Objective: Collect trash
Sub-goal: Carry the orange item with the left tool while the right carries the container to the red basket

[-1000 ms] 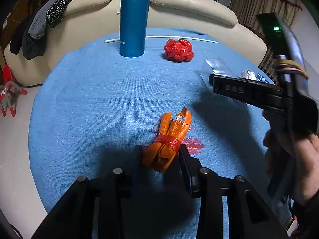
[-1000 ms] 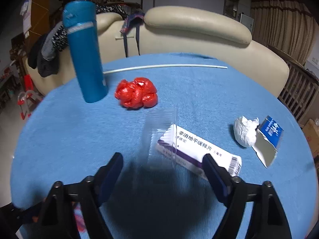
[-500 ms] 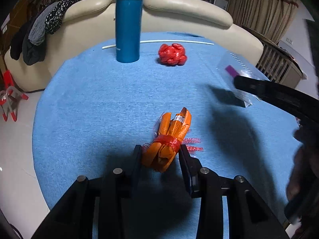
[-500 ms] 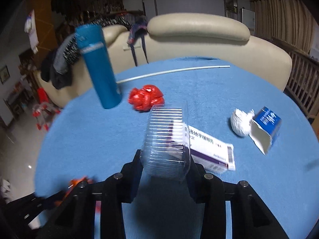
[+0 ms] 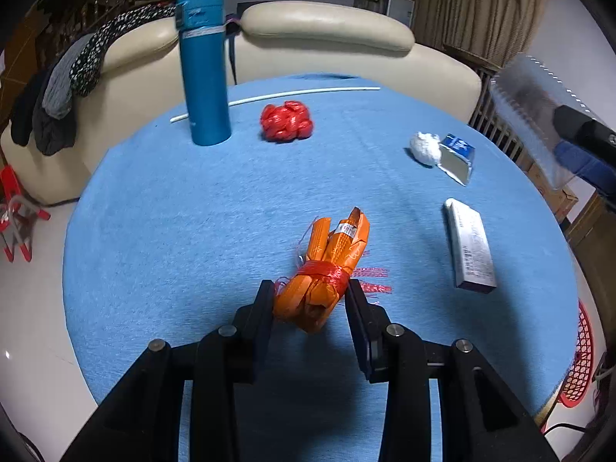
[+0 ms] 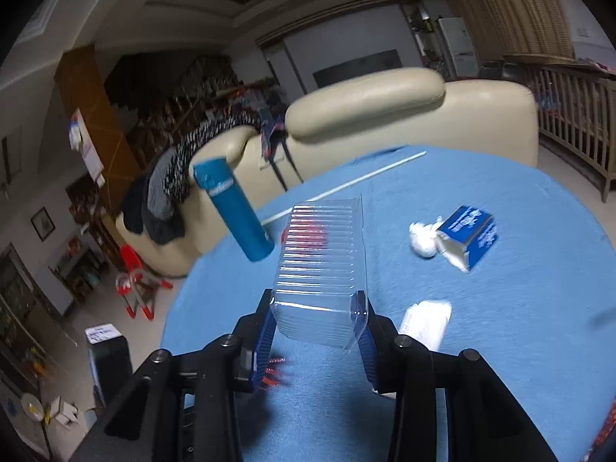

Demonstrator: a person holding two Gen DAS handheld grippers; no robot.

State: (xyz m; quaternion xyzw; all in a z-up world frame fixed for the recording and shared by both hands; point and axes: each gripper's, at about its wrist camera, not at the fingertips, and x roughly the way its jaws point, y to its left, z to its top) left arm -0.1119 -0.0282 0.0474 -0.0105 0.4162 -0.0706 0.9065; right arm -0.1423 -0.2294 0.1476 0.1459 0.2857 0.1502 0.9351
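My left gripper is shut on an orange wrapper bundle tied with red net, held just above the blue round table. My right gripper is shut on a clear ribbed plastic tray and holds it in the air, tilted; the tray also shows at the right edge of the left wrist view. On the table lie a crumpled red bag, a white tissue ball, a torn blue carton and a medicine box.
A tall blue flask stands at the table's back left, with a thin white rod behind it. A cream sofa with clothes draped on it curves behind the table. A red mesh basket sits on the floor at right.
My right gripper closed on the clear tray and lifted it up and to the right off the medicine box. My left gripper has risen a little with the orange bundle.
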